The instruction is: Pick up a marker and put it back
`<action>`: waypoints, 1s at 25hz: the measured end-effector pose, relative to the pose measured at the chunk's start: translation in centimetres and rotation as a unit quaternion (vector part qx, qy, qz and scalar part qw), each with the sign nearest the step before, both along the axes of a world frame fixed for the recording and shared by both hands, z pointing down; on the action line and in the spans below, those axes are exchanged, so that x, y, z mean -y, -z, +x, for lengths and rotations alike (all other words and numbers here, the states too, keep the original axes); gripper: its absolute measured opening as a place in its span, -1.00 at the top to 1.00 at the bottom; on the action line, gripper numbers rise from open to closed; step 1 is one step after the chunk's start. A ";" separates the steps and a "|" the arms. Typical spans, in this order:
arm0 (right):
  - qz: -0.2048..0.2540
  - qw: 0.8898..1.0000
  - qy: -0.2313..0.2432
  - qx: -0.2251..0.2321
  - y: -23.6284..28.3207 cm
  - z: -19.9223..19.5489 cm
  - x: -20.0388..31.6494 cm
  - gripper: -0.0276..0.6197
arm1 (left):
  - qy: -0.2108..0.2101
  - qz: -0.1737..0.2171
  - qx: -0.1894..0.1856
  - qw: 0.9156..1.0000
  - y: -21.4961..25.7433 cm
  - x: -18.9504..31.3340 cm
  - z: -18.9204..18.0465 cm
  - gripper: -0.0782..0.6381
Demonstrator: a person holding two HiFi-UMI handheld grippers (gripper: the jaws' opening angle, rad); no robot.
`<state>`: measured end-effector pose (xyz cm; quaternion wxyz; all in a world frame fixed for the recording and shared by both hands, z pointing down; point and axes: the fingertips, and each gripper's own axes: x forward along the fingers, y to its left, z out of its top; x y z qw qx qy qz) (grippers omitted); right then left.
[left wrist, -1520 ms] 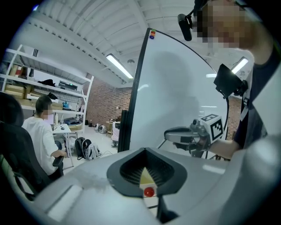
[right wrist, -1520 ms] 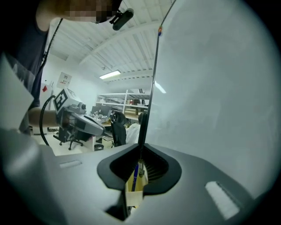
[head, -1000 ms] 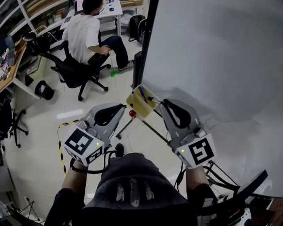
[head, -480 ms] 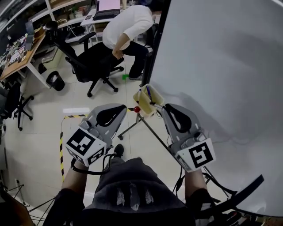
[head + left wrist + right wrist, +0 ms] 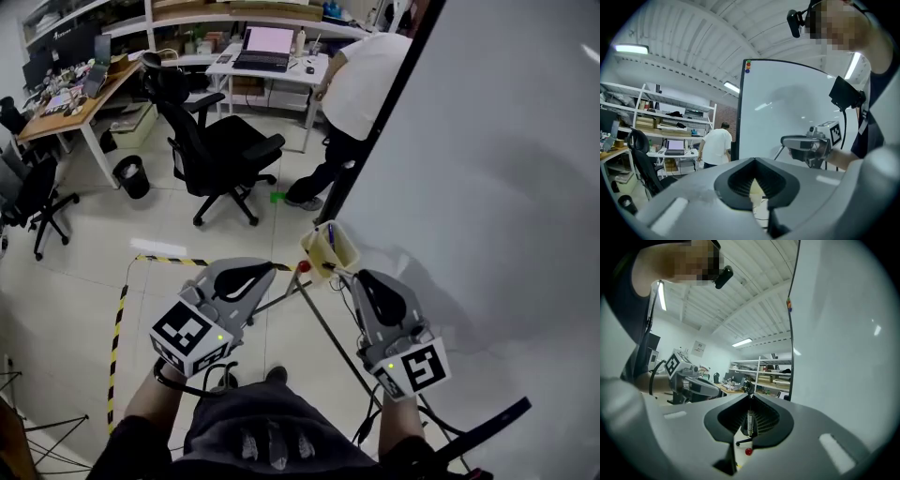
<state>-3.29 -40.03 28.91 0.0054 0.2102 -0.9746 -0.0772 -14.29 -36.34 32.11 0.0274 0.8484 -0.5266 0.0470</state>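
Observation:
In the right gripper view a slim marker [image 5: 749,422] stands upright between the jaws of my right gripper [image 5: 750,401], which is shut on it. From the head view, that right gripper [image 5: 354,276] is just below a yellow holder [image 5: 330,249] fixed beside the whiteboard [image 5: 506,187]. A blue marker [image 5: 330,234] stands in the holder. My left gripper [image 5: 273,268] hovers left of the holder with its jaws together and nothing in them. The left gripper [image 5: 754,161] view shows the cream holder [image 5: 755,189] through the hollow of the jaws.
A red knob [image 5: 303,266] sits on the board's stand, whose legs [image 5: 323,328] run down between my grippers. A person in a white shirt [image 5: 361,84] stands behind the board's edge. A black office chair [image 5: 220,150], desks and yellow-black floor tape [image 5: 117,328] lie to the left.
The head view has tilted up towards the room. The person in white has left the chair and walked to the board's edge. Both grippers stay near the holder, the right still shut on the marker.

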 end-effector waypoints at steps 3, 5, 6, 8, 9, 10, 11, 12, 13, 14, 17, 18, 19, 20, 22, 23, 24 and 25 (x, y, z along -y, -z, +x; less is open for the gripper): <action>0.000 1.000 0.003 0.003 0.5 -0.8 -0.6 0.82 | 0.003 0.011 -0.008 1.000 0.7 -0.6 -0.8 0.76; 0.005 1.000 0.001 0.002 0.8 -1.7 -1.8 0.82 | 0.003 0.019 -0.016 1.000 1.1 -1.8 -1.6 0.76; 0.008 1.000 -0.001 0.001 1.0 -2.2 -2.7 0.82 | 0.001 0.023 -0.020 1.000 1.4 -2.8 -2.0 0.76; 0.012 1.000 -0.006 -0.002 1.1 -2.9 -4.3 0.82 | -0.003 0.028 -0.024 0.999 1.6 -4.6 -2.8 0.76; 0.012 1.000 -0.008 -0.004 1.0 -3.1 -4.9 0.82 | -0.005 0.028 -0.023 0.999 1.5 -5.3 -3.1 0.76; 0.012 1.000 -0.010 -0.006 1.0 -3.3 -5.5 0.82 | -0.007 0.026 -0.023 0.999 1.3 -6.0 -3.4 0.76; 0.011 1.000 -0.011 -0.007 0.9 -3.6 -6.2 0.82 | -0.008 0.023 -0.024 0.999 1.2 -6.8 -3.8 0.76; 0.010 1.000 -0.013 -0.009 0.8 -4.1 -7.4 0.82 | -0.009 0.020 -0.026 0.999 1.1 -8.0 -4.4 0.76; 0.009 1.000 -0.015 -0.009 0.8 -4.8 -8.9 0.82 | -0.010 0.018 -0.027 0.999 1.0 -9.4 -5.1 0.76; 0.010 1.000 -0.017 -0.010 0.8 -5.4 -10.3 0.82 | -0.012 0.018 -0.029 0.999 1.1 -10.7 -5.8 0.76; 0.007 1.000 -0.022 -0.017 0.8 -6.3 -12.9 0.82 | -0.019 0.018 -0.032 0.999 1.5 -12.9 -6.7 0.76; 0.006 1.000 -0.024 -0.017 0.9 -6.4 -13.4 0.82 | -0.023 0.016 -0.034 0.999 1.6 -13.3 -6.8 0.76; 0.005 0.999 -0.026 -0.019 1.1 -6.4 -13.9 0.82 | -0.026 0.014 -0.035 0.999 1.7 -13.6 -6.7 0.76; 0.006 0.999 -0.026 -0.020 1.2 -6.4 -14.5 0.82 | -0.030 0.013 -0.036 0.999 1.9 -14.0 -6.5 0.76; 0.006 0.999 -0.027 -0.023 1.6 -6.1 -15.7 0.82 | -0.037 0.013 -0.034 0.999 2.3 -14.9 -5.8 0.76; 0.007 0.999 -0.027 -0.023 1.8 -5.9 -16.3 0.82 | -0.040 0.014 -0.031 0.999 2.6 -15.4 -5.4 0.76; 0.007 0.999 -0.027 -0.023 2.0 -5.6 -16.9 0.82 | -0.043 0.015 -0.029 0.999 2.8 -15.9 -4.9 0.76; 0.008 0.999 -0.027 -0.021 2.1 -5.3 -17.5 0.82 | -0.045 0.016 -0.026 0.999 3.0 -16.5 -4.4 0.76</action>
